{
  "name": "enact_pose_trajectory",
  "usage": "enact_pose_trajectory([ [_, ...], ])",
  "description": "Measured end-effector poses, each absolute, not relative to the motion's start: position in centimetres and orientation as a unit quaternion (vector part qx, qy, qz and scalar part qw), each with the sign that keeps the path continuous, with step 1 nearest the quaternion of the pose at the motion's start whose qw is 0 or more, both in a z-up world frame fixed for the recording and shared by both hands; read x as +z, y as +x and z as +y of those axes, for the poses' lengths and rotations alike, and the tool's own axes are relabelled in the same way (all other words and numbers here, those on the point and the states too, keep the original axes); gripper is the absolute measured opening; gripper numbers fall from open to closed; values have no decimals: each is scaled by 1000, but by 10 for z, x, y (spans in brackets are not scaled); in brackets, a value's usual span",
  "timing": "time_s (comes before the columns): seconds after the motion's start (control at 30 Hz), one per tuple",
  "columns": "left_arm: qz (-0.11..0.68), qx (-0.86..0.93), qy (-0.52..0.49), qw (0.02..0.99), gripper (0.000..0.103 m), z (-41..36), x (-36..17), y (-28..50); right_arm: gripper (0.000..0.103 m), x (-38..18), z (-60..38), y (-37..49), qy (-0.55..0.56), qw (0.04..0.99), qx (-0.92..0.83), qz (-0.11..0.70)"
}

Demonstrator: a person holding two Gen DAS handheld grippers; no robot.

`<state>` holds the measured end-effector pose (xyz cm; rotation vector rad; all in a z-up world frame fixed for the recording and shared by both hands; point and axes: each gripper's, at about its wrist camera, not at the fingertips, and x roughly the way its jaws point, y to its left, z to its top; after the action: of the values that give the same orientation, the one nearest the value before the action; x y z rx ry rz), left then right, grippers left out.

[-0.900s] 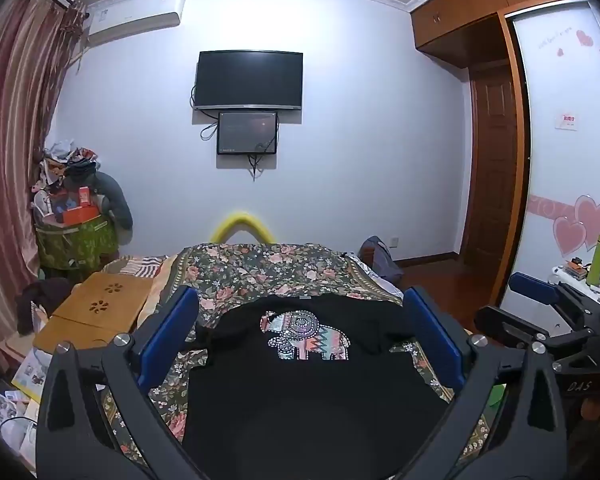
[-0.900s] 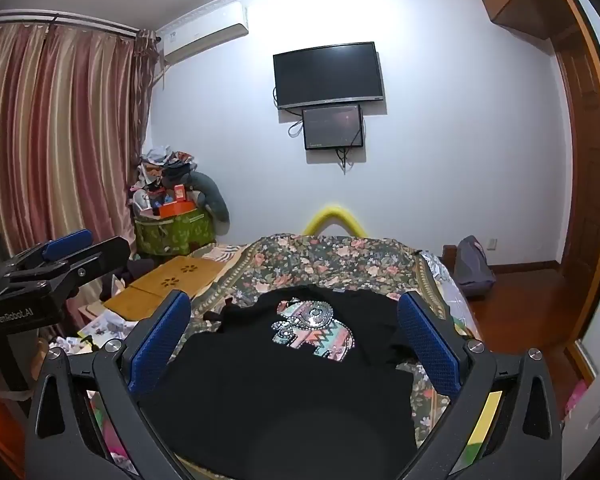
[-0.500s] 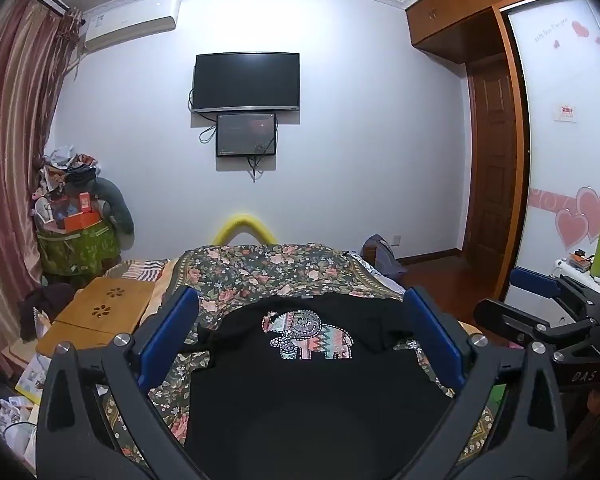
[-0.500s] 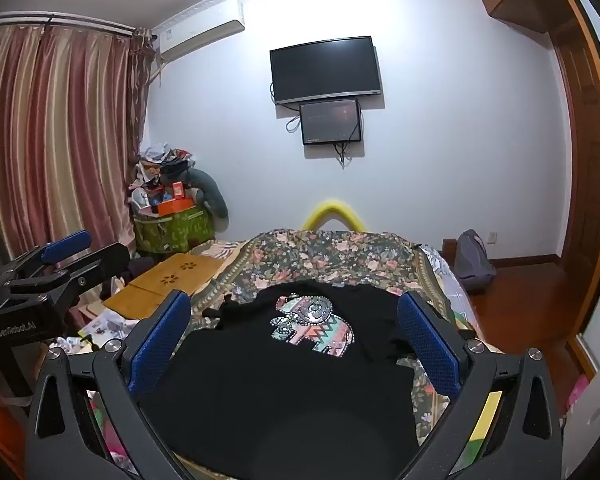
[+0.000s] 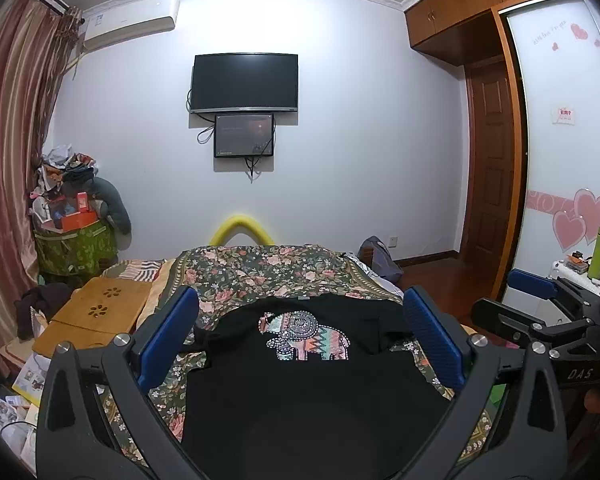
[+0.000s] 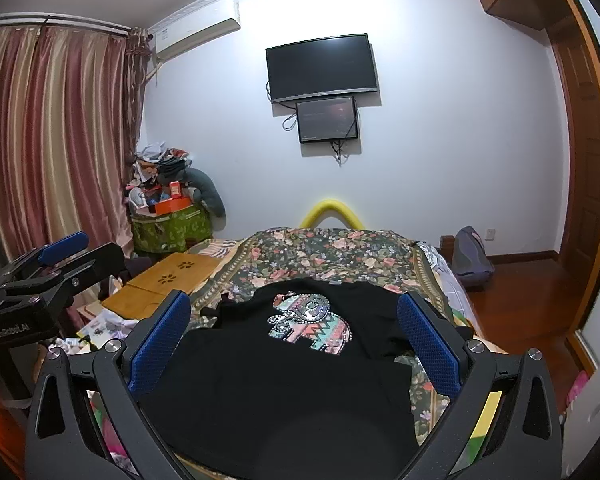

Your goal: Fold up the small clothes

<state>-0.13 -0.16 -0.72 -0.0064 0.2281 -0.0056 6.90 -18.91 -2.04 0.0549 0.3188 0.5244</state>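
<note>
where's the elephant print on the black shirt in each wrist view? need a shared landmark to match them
Left wrist: the elephant print sits just right of centre, lower half, on the black shirt, between the open left gripper fingers.
Right wrist: the elephant print sits near centre, lower half, tilted, between the open right gripper fingers.
Shared landmark: the yellow arch behind the bed, below the wall TV.

You are standing in a home bedroom: a bed (image 5: pixel 260 268) under a floral spread is stretching ahead beyond the fingers, a television (image 5: pixel 245 82) is hanging on the far wall, striped curtains (image 6: pixel 56 136) are hanging off to the left, and a built-in wardrobe (image 5: pixel 452 8) is rising on the right.
</note>
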Motion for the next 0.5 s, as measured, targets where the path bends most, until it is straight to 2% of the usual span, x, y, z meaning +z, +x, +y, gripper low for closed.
enact_pose_trajectory([
  [0.5,116,-4,-4,993,103,-2,-9,-1,103,-20,-189,70,28,953,257,159],
])
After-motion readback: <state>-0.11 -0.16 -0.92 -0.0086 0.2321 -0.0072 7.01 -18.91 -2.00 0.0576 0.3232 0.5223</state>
